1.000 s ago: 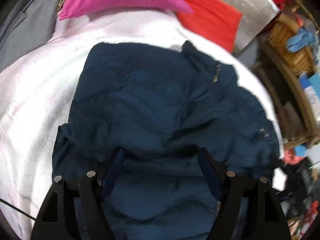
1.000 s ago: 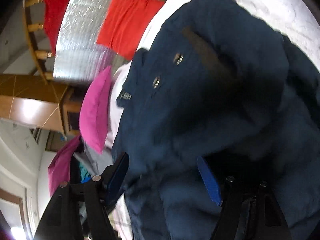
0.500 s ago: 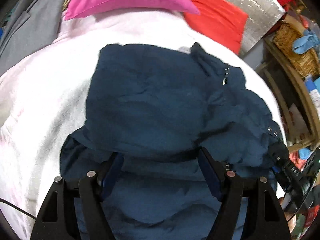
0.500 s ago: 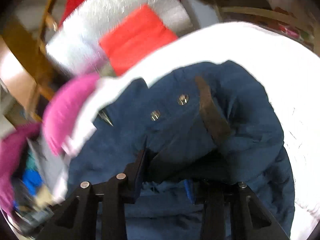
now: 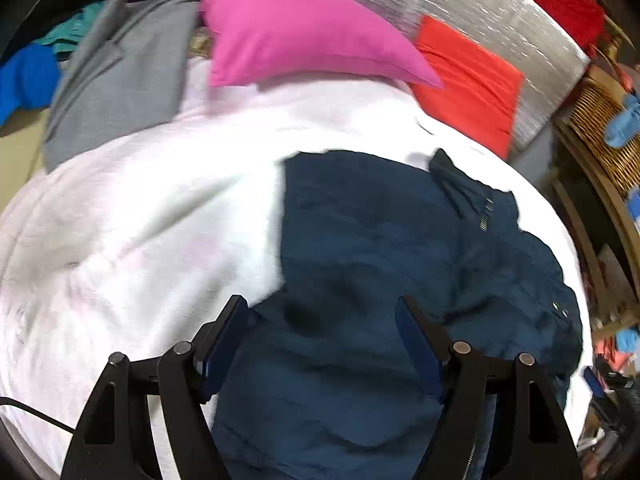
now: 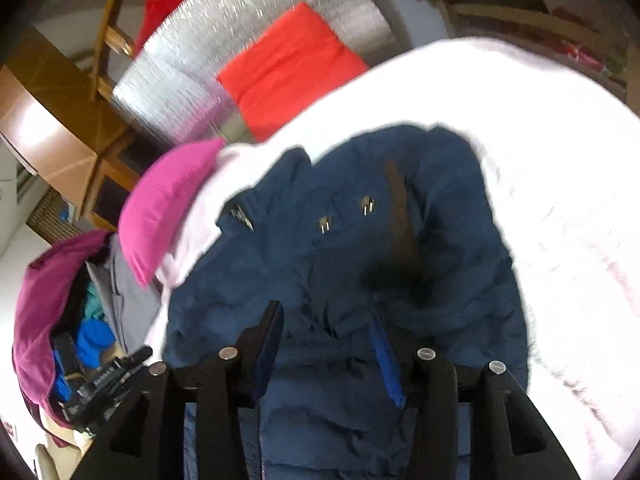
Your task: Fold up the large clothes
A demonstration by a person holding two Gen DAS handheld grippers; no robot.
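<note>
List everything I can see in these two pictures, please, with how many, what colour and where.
jacket: one, navy, crumpled on the white cover
white cover: one, white, spread under the jacket
pink cushion: one, pink, at the cover's far edge
orange cushion: one, orange-red, leaning on the silver sheet
silver sheet: one, silver, behind the cushions
grey garment: one, grey, left of the pink cushion
wicker basket: one, brown, far right
left gripper: one, black, fingers apart above the jacket
right gripper: one, black, fingers apart above the jacket, just been opening
</note>
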